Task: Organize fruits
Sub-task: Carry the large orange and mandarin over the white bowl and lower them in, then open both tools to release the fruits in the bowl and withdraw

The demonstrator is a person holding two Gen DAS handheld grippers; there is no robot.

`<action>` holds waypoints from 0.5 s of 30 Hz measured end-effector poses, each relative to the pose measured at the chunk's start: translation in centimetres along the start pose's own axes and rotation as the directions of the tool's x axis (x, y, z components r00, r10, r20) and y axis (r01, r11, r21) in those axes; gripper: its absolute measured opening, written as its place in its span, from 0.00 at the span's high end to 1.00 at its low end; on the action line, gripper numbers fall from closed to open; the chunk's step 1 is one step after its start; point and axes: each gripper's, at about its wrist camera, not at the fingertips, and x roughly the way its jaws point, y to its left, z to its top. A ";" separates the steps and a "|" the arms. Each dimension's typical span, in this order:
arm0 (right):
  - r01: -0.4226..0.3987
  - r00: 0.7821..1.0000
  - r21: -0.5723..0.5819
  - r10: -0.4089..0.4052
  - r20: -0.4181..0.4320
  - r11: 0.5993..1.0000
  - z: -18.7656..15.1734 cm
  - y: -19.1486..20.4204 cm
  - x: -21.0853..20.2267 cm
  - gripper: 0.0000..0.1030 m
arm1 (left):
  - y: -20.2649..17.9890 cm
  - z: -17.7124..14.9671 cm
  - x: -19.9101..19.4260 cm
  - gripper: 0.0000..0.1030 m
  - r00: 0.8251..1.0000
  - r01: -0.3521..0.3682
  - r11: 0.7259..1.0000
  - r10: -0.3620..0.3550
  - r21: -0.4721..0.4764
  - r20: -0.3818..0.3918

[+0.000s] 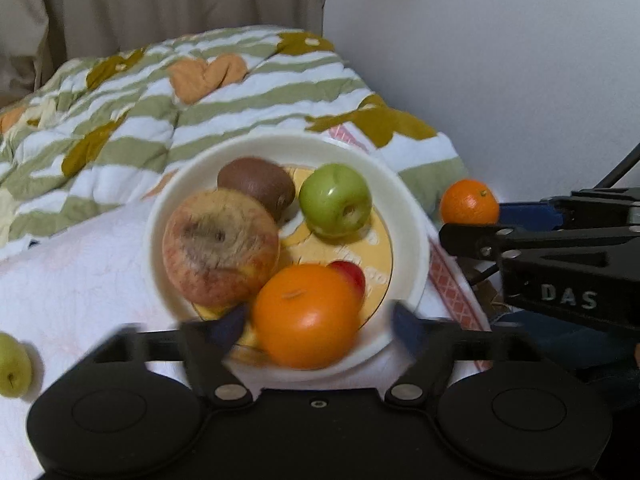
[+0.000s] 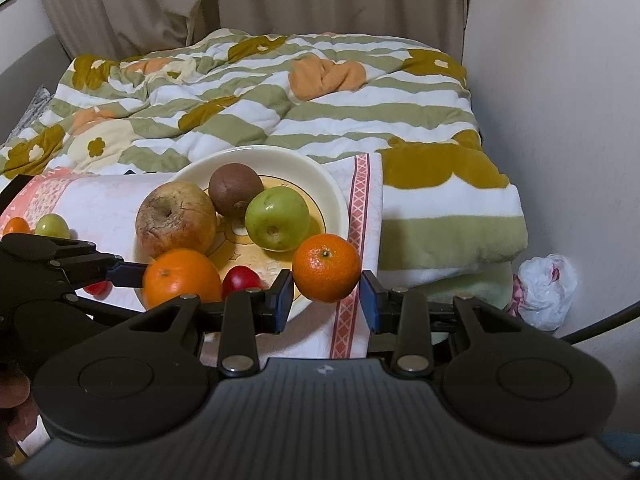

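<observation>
A cream plate [image 1: 412, 216] [image 2: 340, 200] on a white towel holds a large blotchy apple [image 1: 220, 246] [image 2: 176, 218], a kiwi [image 1: 256, 186] [image 2: 236, 188], a green apple [image 1: 336, 200] [image 2: 278, 218], an orange [image 1: 306, 316] [image 2: 182, 278] and a small red fruit [image 1: 350, 274] [image 2: 240, 278]. My left gripper [image 1: 318, 326] stands open astride the orange, which rests on the plate's near side with a gap at its right. My right gripper [image 2: 326, 300] is shut on a mandarin [image 2: 326, 268] [image 1: 470, 202], held just above the plate's right rim.
On the towel [image 2: 360, 320] left of the plate lie a green fruit [image 1: 14, 364] [image 2: 52, 225], a small orange one [image 2: 18, 225] and a red one [image 2: 98, 288]. A striped flowered blanket [image 2: 360, 120] covers the bed behind. A wall and a white plastic bag [image 2: 546, 290] are on the right.
</observation>
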 end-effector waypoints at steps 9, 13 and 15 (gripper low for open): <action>-0.010 1.000 -0.008 0.010 -0.005 1.000 0.3 0.0 0.1 0.50 | 0.4 -0.7 -1.5 0.02 1.000 -0.011 1.000 0.011 0.007 -0.002; -0.021 1.000 -0.028 0.021 -0.014 0.999 0.6 0.5 0.5 0.50 | 1.1 -1.5 -2.6 0.02 1.000 -0.025 1.000 0.026 -0.002 0.010; -0.029 0.999 -0.039 0.028 -0.018 0.999 0.8 0.8 0.8 0.50 | 1.4 -1.8 -3.0 0.02 0.999 -0.037 0.999 0.037 -0.007 0.020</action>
